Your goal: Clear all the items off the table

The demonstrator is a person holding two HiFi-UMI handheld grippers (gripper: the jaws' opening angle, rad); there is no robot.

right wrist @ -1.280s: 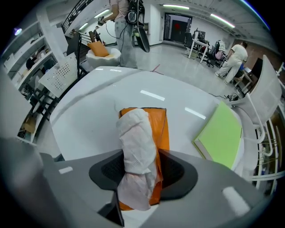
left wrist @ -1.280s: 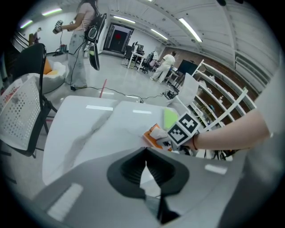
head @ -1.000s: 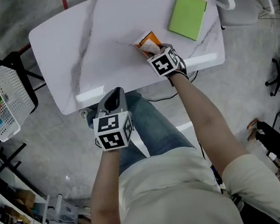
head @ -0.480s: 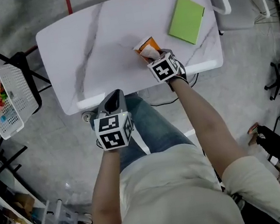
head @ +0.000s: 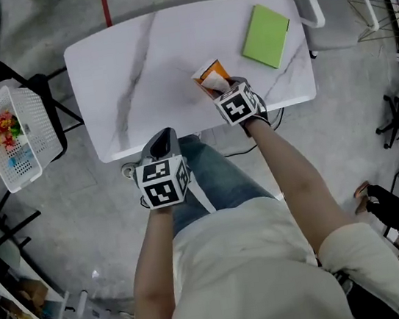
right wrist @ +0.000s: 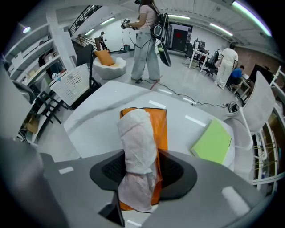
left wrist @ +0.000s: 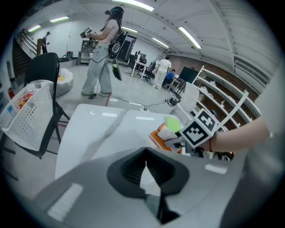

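While the right gripper is pinching the soft-looking, probably light tissue pack midway, the left gripper is idling closed, empty.

- No legible text, numbers or brand names in any view.
- Cubes on left gripper and on right gripper, at 2 o'clock from it: coded square markers only.

The room is bright, lit by long white ceiling lights high above the table, which leave small shiny streaks on its top. Shadows on the table are soft and faint. Both gripper views bend round and go dark at the corners, and the grey parts nearer than the table look blurry.
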